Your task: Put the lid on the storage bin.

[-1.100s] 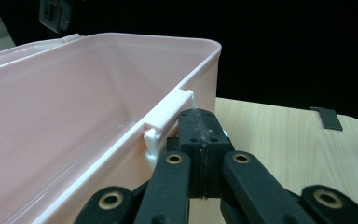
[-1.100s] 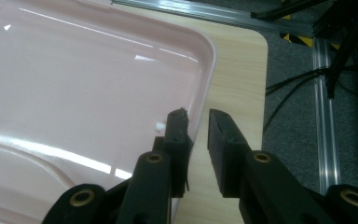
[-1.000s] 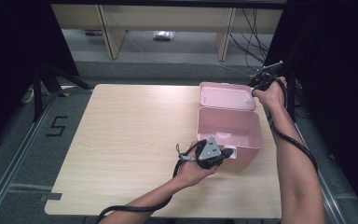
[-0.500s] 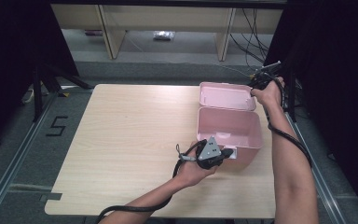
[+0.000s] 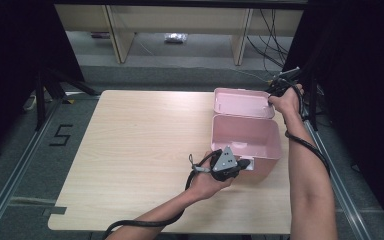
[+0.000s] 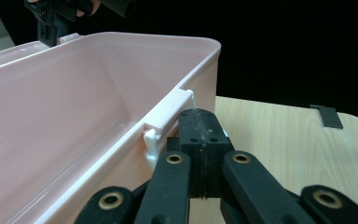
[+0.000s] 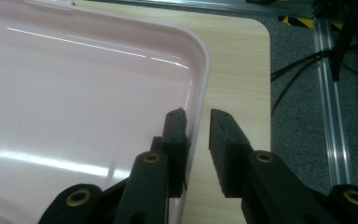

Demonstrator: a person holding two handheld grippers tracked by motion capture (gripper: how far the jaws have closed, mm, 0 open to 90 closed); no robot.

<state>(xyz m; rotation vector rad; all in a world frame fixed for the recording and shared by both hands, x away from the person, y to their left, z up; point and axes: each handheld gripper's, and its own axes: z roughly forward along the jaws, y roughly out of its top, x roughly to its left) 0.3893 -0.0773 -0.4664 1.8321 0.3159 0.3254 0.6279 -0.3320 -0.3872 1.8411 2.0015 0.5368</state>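
Table point(image 5: 130, 150) left open; pink box point(image 5: 247, 137) blocks right.

1. A light wooden table point(image 5: 130, 150) with rounded corners stands on a grey floor point(image 5: 10, 165).
2. The floor left of the table carries a painted "5" point(image 5: 60, 135).
3. Metal rails point(image 5: 15, 185) run along the floor on both sides of the table.
4. Beyond the table stands pale wooden furniture point(image 5: 115, 25) with upright legs.
5. Black cables point(image 5: 275, 35) trail over the floor at the far right.
6. Dark curtains point(image 5: 10, 60) close in both sides.
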